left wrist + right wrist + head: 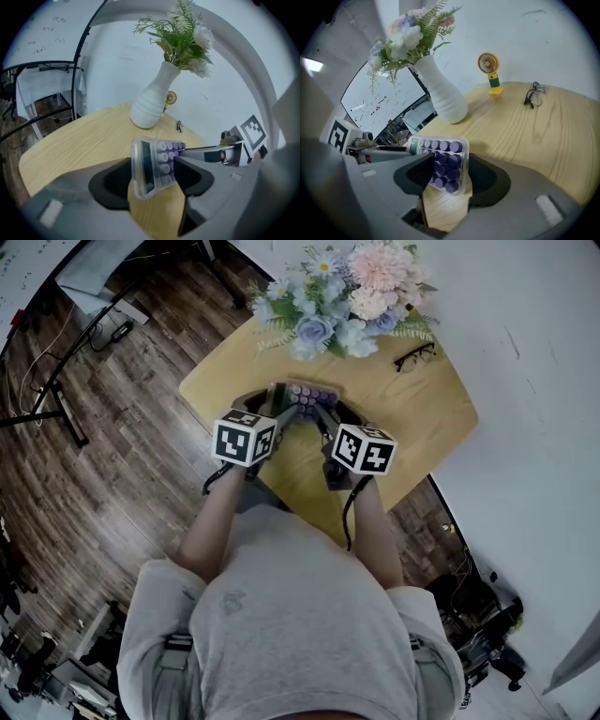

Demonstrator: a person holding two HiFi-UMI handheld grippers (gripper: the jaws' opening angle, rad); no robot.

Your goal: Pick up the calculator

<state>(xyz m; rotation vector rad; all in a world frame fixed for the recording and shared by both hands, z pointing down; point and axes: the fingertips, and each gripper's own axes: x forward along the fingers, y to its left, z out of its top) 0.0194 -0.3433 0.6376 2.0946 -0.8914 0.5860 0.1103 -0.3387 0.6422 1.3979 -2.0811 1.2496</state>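
The calculator (154, 164) is located on the person's side of the vase (152, 101), over the wooden table (412, 418), with both tools converging on it. It sits tilted on one long edge rather than flat. This suggests that it is already carried, not resting, though the underside is not visible. The left gripper (152, 176) is closed on the display end. One pad bears on the clear casing and the other on the key face, which accounts for the tilt. The right gripper (447, 173) brackets the key end, farther from the vase than the display end. Its jaws stand wide apart, and one jaw overlaps the purple keys instead of seating on an edge, so no clamping is evident. This arrangement probably serves to add a second support before lifting. The glasses (533, 96) and the small yellow fan (489, 70) lie to the right of the vase, well apart from the work area.
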